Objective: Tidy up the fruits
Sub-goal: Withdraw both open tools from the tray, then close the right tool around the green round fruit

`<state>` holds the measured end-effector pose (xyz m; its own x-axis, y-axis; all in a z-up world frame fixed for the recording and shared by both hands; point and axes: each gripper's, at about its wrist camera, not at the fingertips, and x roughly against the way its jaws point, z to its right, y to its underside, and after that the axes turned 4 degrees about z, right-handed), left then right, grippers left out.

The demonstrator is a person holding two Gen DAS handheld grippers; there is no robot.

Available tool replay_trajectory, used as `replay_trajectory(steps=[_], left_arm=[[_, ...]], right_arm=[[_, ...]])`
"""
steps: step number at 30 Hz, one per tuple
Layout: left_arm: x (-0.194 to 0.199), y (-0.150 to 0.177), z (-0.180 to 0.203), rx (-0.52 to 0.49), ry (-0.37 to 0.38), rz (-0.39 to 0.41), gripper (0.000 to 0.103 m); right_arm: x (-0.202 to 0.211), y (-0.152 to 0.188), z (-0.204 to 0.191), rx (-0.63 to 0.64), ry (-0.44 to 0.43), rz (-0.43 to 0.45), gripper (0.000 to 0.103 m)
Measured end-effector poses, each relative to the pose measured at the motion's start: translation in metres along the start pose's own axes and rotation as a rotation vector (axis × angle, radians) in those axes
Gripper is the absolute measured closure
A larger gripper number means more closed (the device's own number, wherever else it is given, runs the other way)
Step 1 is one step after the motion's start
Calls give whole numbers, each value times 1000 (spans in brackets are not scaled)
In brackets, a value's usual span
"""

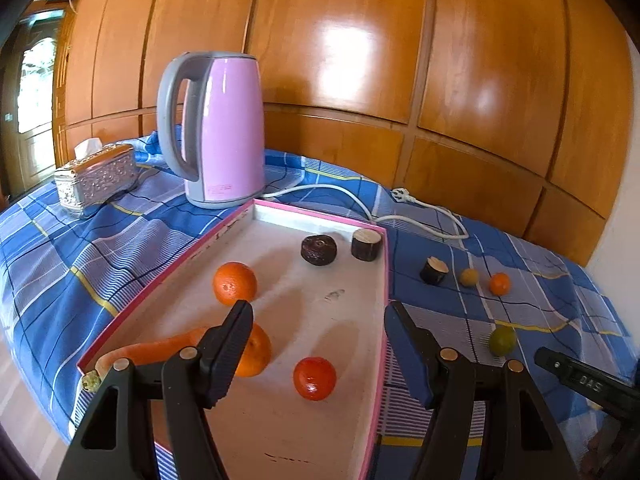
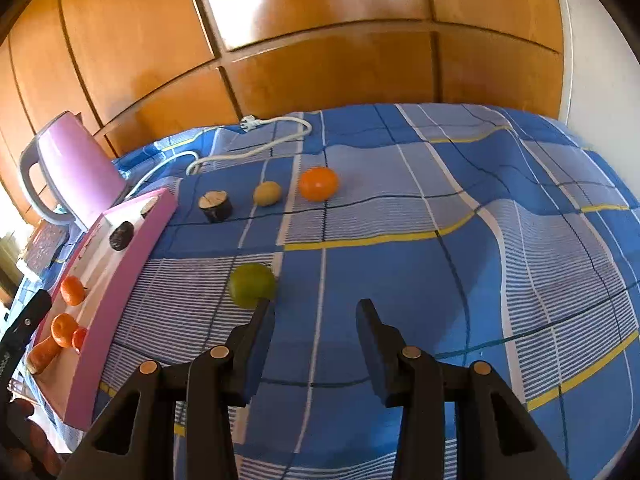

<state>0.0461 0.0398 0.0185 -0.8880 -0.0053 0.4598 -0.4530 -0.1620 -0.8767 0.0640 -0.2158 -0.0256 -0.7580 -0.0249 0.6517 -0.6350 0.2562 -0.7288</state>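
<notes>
Over the pink-rimmed tray [image 1: 240, 216], seen along the left gripper [image 1: 318, 316], the jaws stand well apart with nothing between them, hovering above the tray's white floor. Inside lie two oranges [image 1: 235, 283], the nearer one partly behind the left finger, a red tomato-like fruit [image 1: 314, 378], a carrot [image 1: 160, 350] along the near wall, and two dark round pieces at the far end, one wrinkled [image 1: 319, 250] and one with a pale cut top [image 1: 366, 244]. Out on the blue checked cloth [image 1: 80, 248] a third dark cut piece [image 1: 434, 270], a small yellowish fruit [image 1: 468, 277], a small orange [image 1: 499, 283] and a green lime-like fruit [image 1: 502, 340] wait to be gathered; a pink kettle [image 1: 224, 128] and a silver tissue box [image 1: 96, 178] stand behind. Along the right gripper [image 2: 316, 308], the jaws are partly open and empty, and the green fruit [image 2: 252, 284] sits on the cloth just past the left fingertip, off to the left of the gap rather than inside it. I judge the step in hand to be the right gripper's approach to that green fruit; the next move calls for shifting left to centre the fruit between the pads, perhaps widening a little, lowering, closing gently, then carrying it to the tray [image 2: 132, 248].
</notes>
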Motion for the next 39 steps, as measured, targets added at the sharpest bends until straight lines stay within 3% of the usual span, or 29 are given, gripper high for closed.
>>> replay_trajectory(steps=[11,18,21,24,26,29,31,39], left_arm=[[3,3,13,-49,49,0,35],[-4,6,21,-70,94,-50,29],[0,6,22,-69,105,-37,29],[-3,7,25,-79,111,-46,29],[-2,7,28,-89,118,-42,29],[0,5,31,-110,130,-30,36],[-2,2,36,-123,146,-46,47],[-24,-14,66,-151,213,-106,55]], right_arm=[[-7,-1,-17,46,-86,11,60],[-27,-6,-28,67,-92,-3,60],[-36,-6,-33,82,-96,-20,60],[-42,-5,-38,105,-96,-30,69],[-42,-5,-38,113,-83,-22,69],[-43,-9,-31,78,-65,-16,70],[-44,-14,-22,39,-41,-5,70],[-57,-29,-11,7,-9,-18,70]])
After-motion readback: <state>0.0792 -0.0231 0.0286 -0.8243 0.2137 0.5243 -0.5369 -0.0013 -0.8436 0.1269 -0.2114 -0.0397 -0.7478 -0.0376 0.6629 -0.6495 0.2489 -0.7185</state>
